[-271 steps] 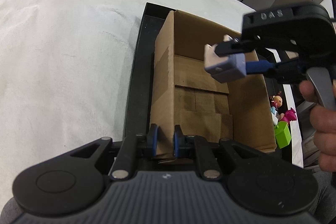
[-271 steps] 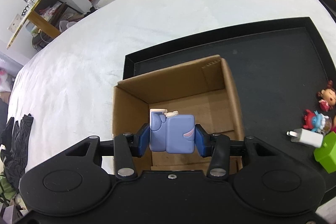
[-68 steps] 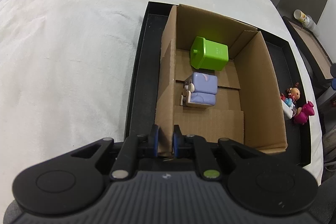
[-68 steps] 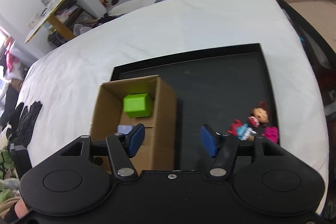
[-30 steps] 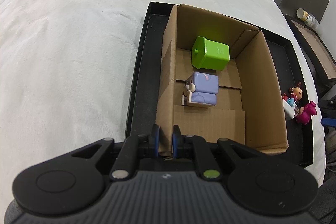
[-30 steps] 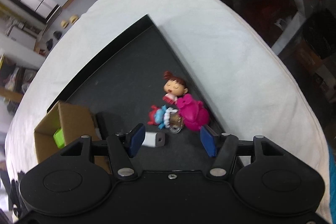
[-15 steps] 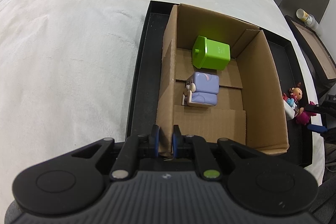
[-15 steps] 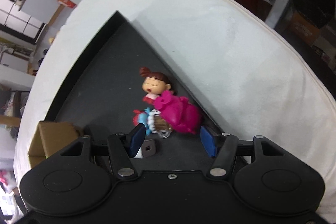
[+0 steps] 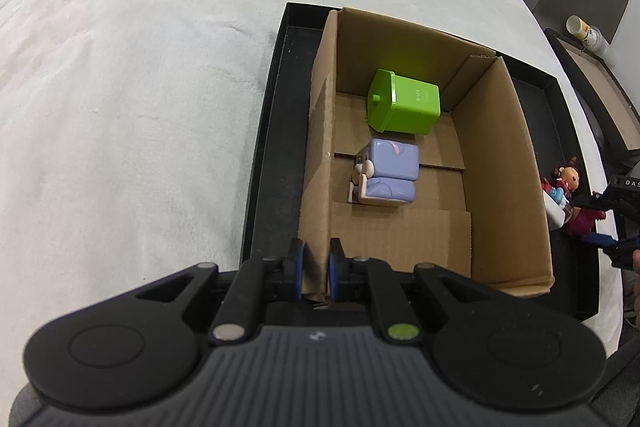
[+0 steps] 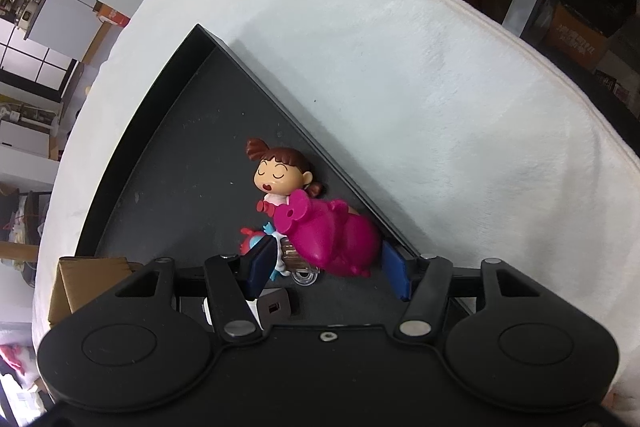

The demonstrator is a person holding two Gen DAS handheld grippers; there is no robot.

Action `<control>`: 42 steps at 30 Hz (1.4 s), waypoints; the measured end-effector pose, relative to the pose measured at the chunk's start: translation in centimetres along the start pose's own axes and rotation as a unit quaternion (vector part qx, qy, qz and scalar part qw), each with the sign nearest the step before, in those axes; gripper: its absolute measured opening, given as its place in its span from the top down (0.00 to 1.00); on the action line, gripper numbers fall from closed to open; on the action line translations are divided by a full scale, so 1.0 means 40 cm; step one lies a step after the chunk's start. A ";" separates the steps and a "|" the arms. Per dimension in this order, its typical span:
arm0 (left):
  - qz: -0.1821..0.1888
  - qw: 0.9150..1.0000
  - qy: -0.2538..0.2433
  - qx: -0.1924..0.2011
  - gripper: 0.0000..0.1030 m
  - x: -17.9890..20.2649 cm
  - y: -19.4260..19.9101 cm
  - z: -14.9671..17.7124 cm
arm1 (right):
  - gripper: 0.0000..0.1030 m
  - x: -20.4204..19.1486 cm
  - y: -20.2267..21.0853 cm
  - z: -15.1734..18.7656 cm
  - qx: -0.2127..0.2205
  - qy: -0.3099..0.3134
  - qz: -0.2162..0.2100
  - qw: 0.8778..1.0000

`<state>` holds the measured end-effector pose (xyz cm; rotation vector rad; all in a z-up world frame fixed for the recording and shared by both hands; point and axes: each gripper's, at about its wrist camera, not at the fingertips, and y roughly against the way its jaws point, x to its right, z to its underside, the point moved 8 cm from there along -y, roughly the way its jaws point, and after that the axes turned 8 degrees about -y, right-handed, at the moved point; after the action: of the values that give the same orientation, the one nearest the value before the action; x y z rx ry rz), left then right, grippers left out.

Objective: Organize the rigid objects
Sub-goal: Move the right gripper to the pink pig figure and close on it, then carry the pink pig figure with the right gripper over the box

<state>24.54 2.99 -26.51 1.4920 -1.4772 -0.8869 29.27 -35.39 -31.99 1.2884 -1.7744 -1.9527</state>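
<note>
Since a second ago your right tool has dropped toward the tray's corner, and its jaws have just been closing around the pink figure; the pads stand either side of it, and you cannot tell whether they press yet. On the left, your left tool is clamped on the near wall of the cardboard box, which sits in the black tray on the white worktop. Inside the box lie the green cube and, nearer you, the lilac block toy. Right of the box, the doll lies touching the pink figure.
</note>
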 end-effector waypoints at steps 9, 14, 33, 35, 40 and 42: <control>0.000 1.000 -0.002 0.004 0.89 -0.002 -0.005 -0.001 | 0.55 -0.013 0.011 0.016 0.000 0.026 0.000 1.000; 0.004 1.000 -0.001 0.005 0.89 -0.003 -0.006 -0.001 | 0.55 -0.030 0.032 0.029 -0.003 0.040 -0.009 0.999; 0.020 1.000 0.000 0.010 0.89 -0.011 -0.006 0.001 | 0.55 -0.177 0.108 0.108 -0.004 0.107 -0.045 0.993; 0.021 1.000 -0.002 0.011 0.88 -0.010 -0.004 0.000 | 0.55 -0.198 0.113 0.115 -0.003 0.112 -0.049 0.992; 0.027 1.000 0.000 0.013 0.88 -0.014 -0.005 0.000 | 0.55 -0.268 0.133 0.138 -0.002 0.133 -0.064 0.989; 0.029 0.999 0.000 0.013 0.88 -0.015 -0.005 0.001 | 0.55 -0.298 0.140 0.145 -0.001 0.143 -0.070 0.987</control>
<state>24.57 3.59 -26.74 1.4614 -1.5296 -0.8348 30.15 -24.83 -22.21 1.6369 -1.5822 -1.7280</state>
